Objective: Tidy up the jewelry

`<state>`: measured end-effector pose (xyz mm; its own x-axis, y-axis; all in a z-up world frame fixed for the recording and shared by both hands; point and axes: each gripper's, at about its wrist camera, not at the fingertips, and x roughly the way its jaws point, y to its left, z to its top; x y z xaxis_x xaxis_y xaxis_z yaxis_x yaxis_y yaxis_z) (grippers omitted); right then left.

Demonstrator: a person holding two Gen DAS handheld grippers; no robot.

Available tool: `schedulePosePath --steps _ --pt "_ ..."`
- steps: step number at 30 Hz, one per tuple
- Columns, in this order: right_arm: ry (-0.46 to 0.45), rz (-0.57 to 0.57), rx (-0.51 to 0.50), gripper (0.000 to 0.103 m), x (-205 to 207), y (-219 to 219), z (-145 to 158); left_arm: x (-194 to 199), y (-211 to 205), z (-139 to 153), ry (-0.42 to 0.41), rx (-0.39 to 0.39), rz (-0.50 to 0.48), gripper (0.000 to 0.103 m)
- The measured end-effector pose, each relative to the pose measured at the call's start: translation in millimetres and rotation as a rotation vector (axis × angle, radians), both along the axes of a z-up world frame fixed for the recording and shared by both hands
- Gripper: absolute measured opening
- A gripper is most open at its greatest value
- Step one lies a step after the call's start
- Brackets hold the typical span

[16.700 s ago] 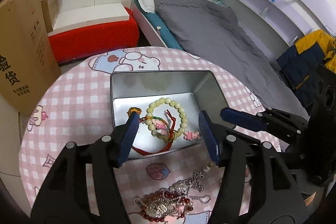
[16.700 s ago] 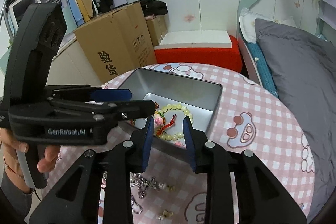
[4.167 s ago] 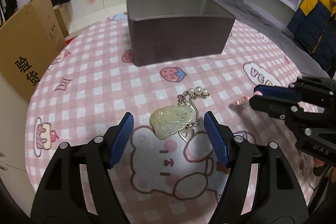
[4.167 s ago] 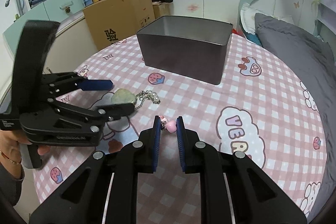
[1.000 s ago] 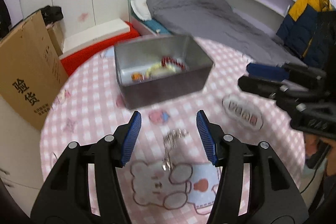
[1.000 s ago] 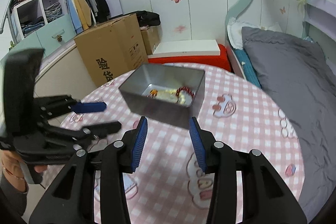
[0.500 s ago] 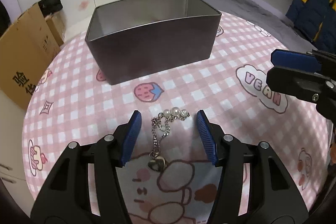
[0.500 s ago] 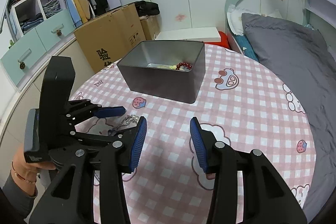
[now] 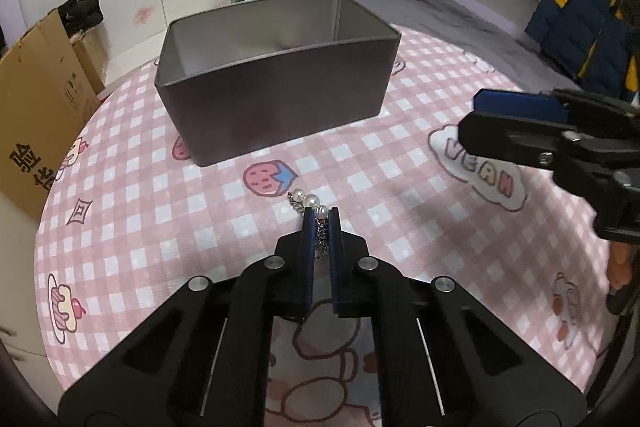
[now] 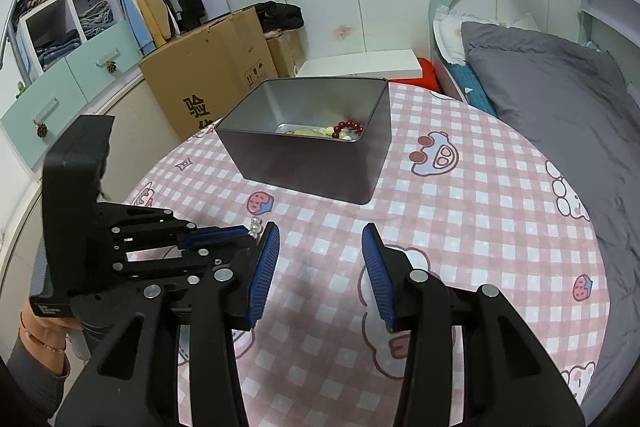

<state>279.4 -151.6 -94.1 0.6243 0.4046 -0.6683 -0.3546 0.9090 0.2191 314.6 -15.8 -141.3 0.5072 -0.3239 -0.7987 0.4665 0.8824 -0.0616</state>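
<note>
Blue-padded fingers of the left gripper (image 9: 321, 223) are pinched together on a silver chain with white pearls (image 9: 316, 211), low on the round table with its pink checked cartoon cloth (image 9: 132, 227); the pearls poke out just past the fingertips. Beyond it stands the dark rectangular metal tin (image 10: 320, 163) (beads, red and pale, lie inside). Beside them, the right gripper (image 10: 320, 255) hovers over the cloth, jaws wide apart with nothing between them.

pearl chain (image 9: 316, 215) between closed jaws
</note>
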Motion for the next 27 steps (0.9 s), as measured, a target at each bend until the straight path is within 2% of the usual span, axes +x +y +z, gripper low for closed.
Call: schedulePosePath --steps 7,9,14,16,20,27 --pt "-0.019 -0.002 0.018 0.040 7 -1 10 -1 22 39 -0.033 -0.129 0.005 0.006" --pt "-0.025 -0.005 0.026 0.040 11 -2 15 -2 29 57 -0.058 -0.171 0.000 0.002" --pt "-0.049 -0.024 0.049 0.040 21 -5 27 1 35 96 -0.123 -0.230 -0.005 0.002" --pt "-0.056 -0.032 0.057 0.040 27 -5 33 4 35 107 -0.124 -0.250 -0.023 0.002" --pt "-0.060 -0.028 0.055 0.040 30 -3 35 7 22 92 -0.086 -0.158 -0.029 0.003" --pt "-0.028 -0.029 0.053 0.040 30 -6 19 7 9 33 0.001 -0.040 -0.005 0.004"
